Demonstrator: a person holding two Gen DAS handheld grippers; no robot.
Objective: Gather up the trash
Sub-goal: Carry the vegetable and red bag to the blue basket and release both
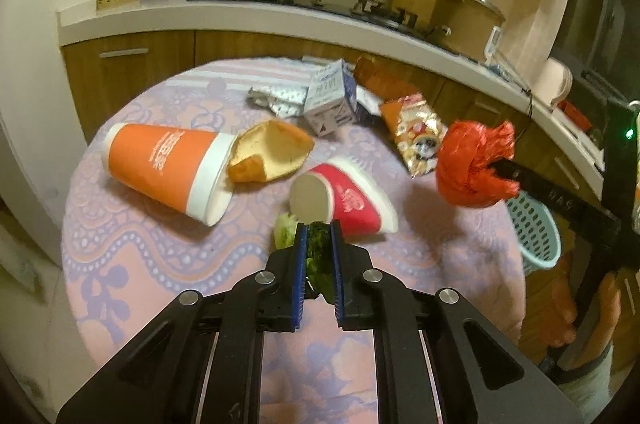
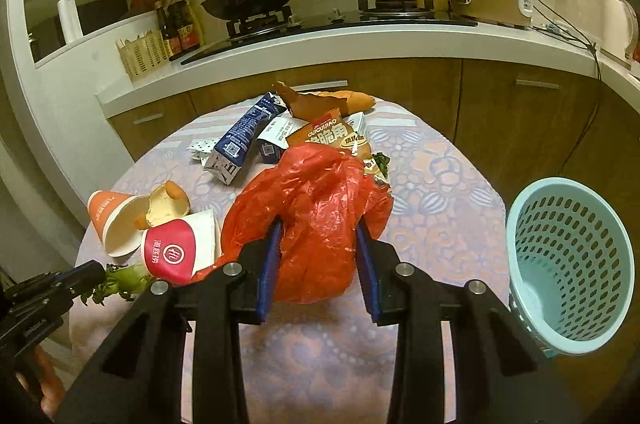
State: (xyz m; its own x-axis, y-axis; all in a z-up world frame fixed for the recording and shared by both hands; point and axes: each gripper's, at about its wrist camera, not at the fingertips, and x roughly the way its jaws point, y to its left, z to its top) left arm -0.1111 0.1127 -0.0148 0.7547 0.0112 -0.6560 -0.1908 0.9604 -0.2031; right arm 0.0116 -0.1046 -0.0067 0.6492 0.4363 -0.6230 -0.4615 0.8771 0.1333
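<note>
Lying along the fingers of the left gripper [image 1: 319, 256], a green vegetable scrap [image 1: 318, 256] is clamped, long axis pointing away from the camera. A crumpled red plastic bag [image 2: 316, 224] is gripped by the right gripper [image 2: 318, 270] near the blue basket [image 2: 570, 264]. Two paper cups are counted: orange cup [image 1: 168, 163], red cup [image 1: 344, 199]. A patterned tablecloth [image 1: 160, 264] covers the kitchen table.
</note>
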